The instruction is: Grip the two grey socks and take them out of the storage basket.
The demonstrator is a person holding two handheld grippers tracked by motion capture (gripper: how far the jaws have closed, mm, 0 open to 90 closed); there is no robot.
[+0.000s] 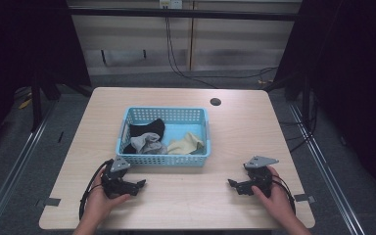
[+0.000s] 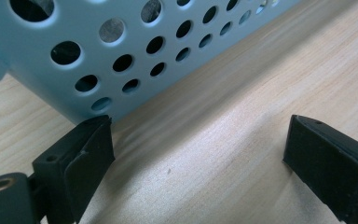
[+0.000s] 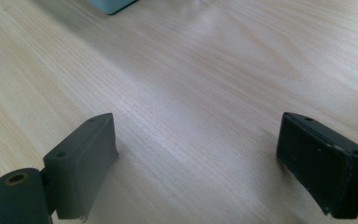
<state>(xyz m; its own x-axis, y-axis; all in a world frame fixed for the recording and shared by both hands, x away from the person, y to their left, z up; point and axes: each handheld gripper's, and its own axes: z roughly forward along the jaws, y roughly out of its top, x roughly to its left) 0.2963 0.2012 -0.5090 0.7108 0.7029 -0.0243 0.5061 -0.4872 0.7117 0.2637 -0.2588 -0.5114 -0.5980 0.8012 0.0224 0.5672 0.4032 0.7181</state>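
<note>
On the table stands a blue basket holding a black sock, a grey sock and a beige sock. Near its front, the left gripper and right gripper rest with jaws released, nothing between them.

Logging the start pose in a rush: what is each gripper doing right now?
Left gripper: open, holding nothing, beside the blue basket.
Right gripper: open, holding nothing, over bare table.
</note>
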